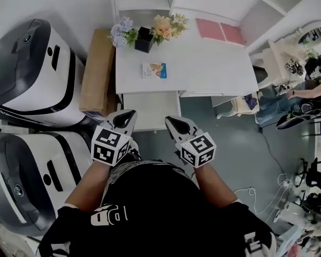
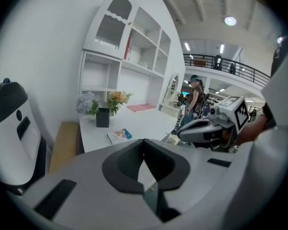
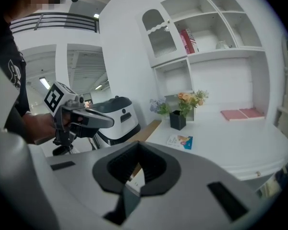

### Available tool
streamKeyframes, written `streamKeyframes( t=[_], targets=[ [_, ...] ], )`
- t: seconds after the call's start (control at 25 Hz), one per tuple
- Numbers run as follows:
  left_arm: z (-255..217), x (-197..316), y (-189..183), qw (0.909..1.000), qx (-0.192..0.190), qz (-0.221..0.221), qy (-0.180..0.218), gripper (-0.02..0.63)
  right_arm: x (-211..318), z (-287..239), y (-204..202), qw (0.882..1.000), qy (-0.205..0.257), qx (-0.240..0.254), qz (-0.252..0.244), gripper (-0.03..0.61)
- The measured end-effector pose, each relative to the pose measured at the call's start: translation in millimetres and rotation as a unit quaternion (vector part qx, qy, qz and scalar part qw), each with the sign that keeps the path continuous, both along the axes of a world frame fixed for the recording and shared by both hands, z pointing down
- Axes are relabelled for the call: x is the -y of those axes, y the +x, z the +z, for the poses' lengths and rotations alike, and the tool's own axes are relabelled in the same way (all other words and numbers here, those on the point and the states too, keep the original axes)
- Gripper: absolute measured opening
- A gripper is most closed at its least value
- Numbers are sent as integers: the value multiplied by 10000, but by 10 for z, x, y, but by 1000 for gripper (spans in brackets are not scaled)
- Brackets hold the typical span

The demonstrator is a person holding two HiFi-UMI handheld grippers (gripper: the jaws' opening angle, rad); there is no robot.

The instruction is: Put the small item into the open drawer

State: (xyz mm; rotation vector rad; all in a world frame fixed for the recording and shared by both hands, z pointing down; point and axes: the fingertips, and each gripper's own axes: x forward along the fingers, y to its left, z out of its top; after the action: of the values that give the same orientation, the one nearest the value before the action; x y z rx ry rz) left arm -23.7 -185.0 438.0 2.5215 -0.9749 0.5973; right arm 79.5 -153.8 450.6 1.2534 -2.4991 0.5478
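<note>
The surface is smooth white board with a soft, dull shine, and the open drawer has the same white finish. The small item looks like glossy printed paper. The long box left of the surface is matt brown, like cardboard. The machines at the left edge are glossy white and black plastic. The left tongs and right tongs have matt grey plastic shells and black ribbed pads.

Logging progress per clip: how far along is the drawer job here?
Done: the drawer stands open. In hand: nothing; the left gripper and right gripper are shut and empty, near the drawer front. Remaining: lifting the small booklet off the desk and placing it in the drawer.
</note>
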Motion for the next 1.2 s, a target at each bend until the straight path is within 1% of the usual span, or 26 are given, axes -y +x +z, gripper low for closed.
streamKeyframes(
  t=[0.12, 0.36, 0.52, 0.68, 0.88, 1.2],
  targets=[
    [86, 193, -77, 9998, 64, 185, -40, 14, 211, 84, -90, 9997, -40, -206, 83, 9],
    [265, 452, -150, 9977, 226, 627, -142, 14, 506, 148, -123, 9984, -131, -315, 452, 9],
    [329, 582, -177, 9968, 227, 739, -201, 14, 582, 181, -132, 9975, -205, -389, 558, 9],
    [330, 686, -127, 9965, 188, 795, -180, 14, 672, 211, -117, 9972, -242, -462, 532, 8],
    [356, 799, -84, 9975, 205, 643, -184, 14, 825, 267, -93, 9976, -284, -588, 250, 9],
    [400, 941, -95, 9993, 278, 43, -257, 14, 1134, 321, 72, 9943, -162, -994, -356, 9]
  ],
)
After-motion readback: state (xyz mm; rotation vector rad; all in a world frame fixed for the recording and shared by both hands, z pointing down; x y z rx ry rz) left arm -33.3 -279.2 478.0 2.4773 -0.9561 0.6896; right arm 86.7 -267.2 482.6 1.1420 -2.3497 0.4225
